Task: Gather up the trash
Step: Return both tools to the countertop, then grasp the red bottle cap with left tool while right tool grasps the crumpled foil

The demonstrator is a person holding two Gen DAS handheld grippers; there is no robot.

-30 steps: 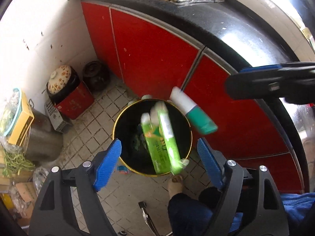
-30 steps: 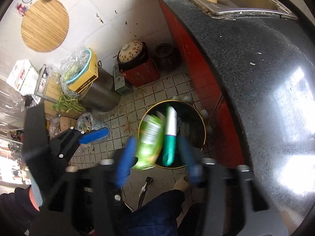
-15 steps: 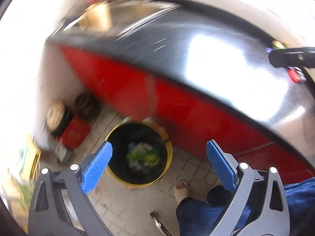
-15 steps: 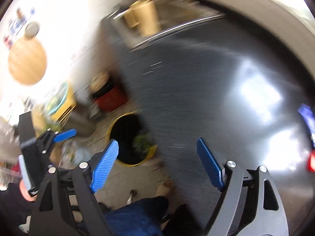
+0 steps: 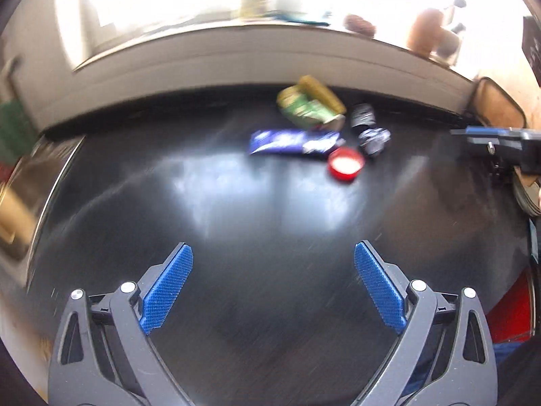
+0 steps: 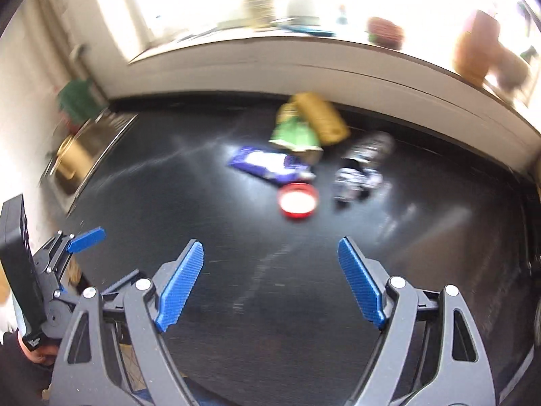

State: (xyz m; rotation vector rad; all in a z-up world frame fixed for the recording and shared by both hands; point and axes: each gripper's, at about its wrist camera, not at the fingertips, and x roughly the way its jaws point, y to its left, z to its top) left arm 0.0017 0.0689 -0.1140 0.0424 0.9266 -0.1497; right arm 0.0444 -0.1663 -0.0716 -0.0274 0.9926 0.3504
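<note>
both tongs hang over the black surface [image 5: 236,304] with nothing between their blue pads: the left tongs [image 5: 274,284] are spread very wide and the right tongs [image 6: 270,280] nearly as wide, and both have just been opening further with nothing in them.

the trash left to collect sits in a loose cluster toward 12 to 1 o'clock from either pair, well apart from the pads, near the back edge of the surface. it holds a green and yellow packet [image 5: 309,106], a blue wrapper [image 5: 290,142] lying flat just in front of it, a red lid [image 5: 346,164] at the wrapper's right end, and a crumpled black and silver wrapper [image 5: 370,132] just right of the lid. the pictures are blurred, so whether the items touch or overlap is hard to tell.

the step in hand looks like the reach for the next pieces. it would go best with one target for each pair: the blue wrapper for the left, the crumpled wrapper or the lid for the right, which keeps the arms uncrossed. the flat wrapper probably needs a low pinch across its short side. the lid may skid on this glossy surface, so it pays to straddle its rim squarely before closing.
</note>
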